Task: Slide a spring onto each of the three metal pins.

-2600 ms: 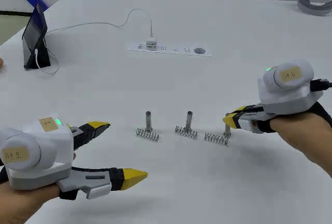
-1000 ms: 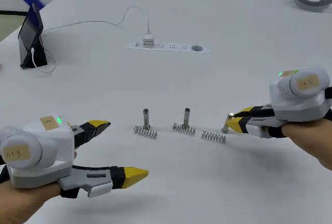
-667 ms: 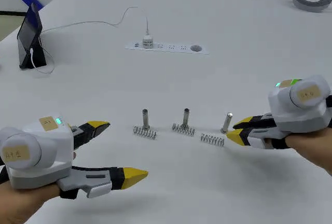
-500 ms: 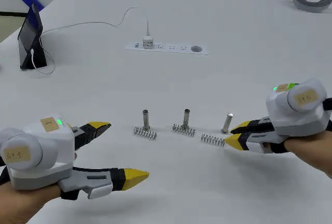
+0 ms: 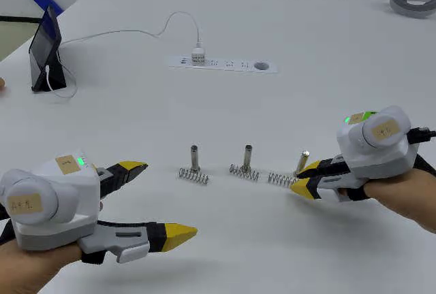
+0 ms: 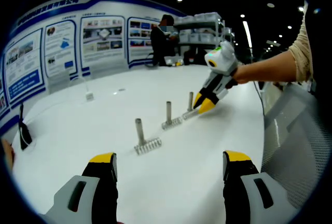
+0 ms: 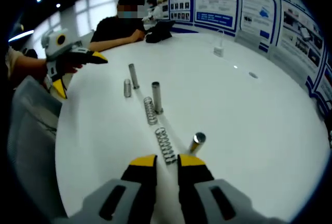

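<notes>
Three metal pins stand in a row on the white table: left (image 5: 195, 157), middle (image 5: 248, 156) and right (image 5: 302, 162). A spring lies at the foot of each: left (image 5: 193, 175), middle (image 5: 244, 172), right (image 5: 281, 179). My right gripper (image 5: 302, 178) is low on the table at the right spring's right end. In the right gripper view that spring (image 7: 165, 145) runs up to the narrow gap of the gripper (image 7: 167, 163), whose jaws stand slightly apart, beside the near pin (image 7: 196, 142). My left gripper (image 5: 160, 200) hovers wide open at the front left, holding nothing (image 6: 168, 159).
A power strip (image 5: 221, 64) with a plugged cable lies further back. A tablet on a stand (image 5: 46, 45) is at the left edge. A grey curved object (image 5: 412, 5) sits at the far right. A person (image 7: 124, 22) sits at the table's far side.
My right gripper has dropped from beside the top of the right pin to table level and moved to the end of the right spring. The left gripper has stayed put.
</notes>
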A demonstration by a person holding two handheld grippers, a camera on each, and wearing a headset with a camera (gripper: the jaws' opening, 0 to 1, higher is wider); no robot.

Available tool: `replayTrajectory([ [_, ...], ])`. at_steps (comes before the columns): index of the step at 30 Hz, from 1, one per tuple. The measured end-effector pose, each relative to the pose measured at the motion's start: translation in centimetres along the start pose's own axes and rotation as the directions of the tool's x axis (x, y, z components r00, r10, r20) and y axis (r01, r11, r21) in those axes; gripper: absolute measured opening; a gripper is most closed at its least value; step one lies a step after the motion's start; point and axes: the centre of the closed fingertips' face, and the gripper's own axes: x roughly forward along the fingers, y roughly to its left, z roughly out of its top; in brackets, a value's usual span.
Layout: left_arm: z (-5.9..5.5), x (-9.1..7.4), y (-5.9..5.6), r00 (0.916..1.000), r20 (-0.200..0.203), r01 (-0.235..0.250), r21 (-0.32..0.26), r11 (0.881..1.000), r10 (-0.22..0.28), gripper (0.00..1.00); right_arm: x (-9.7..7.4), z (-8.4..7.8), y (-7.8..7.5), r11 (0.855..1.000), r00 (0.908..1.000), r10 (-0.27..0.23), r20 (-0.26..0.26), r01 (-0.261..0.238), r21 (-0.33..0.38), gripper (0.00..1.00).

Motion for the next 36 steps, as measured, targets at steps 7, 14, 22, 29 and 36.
replayTrajectory([
  [7,0.0,0.0,-0.1,1.0000,-0.001,0.000,0.000,1.000,0.000,0.85,0.5,-0.7,-0.1,0.999,0.9989,0.017,-0.044,-0.019,-0.041,0.16],
  [14,-0.1,0.1,-0.2,1.0000,-0.002,0.004,-0.001,1.000,-0.004,0.85,0.5,-0.9,0.4,0.995,0.9959,0.052,-0.075,-0.058,-0.083,0.15],
  [22,-0.2,0.3,-0.6,0.9998,-0.004,0.017,0.001,1.000,-0.017,0.85,0.7,-1.0,0.4,0.992,0.9923,0.067,-0.104,-0.077,-0.097,0.12],
  [29,-0.6,0.9,-1.6,0.9987,-0.015,0.048,0.010,0.999,-0.048,0.84,0.4,-1.0,0.7,0.993,0.9917,0.072,-0.106,-0.081,-0.085,0.12],
  [36,-0.6,2.2,-3.4,0.9924,-0.041,0.118,0.048,0.992,-0.116,0.83,-0.6,-0.9,1.5,0.991,0.9913,0.075,-0.108,-0.087,-0.103,0.11],
])
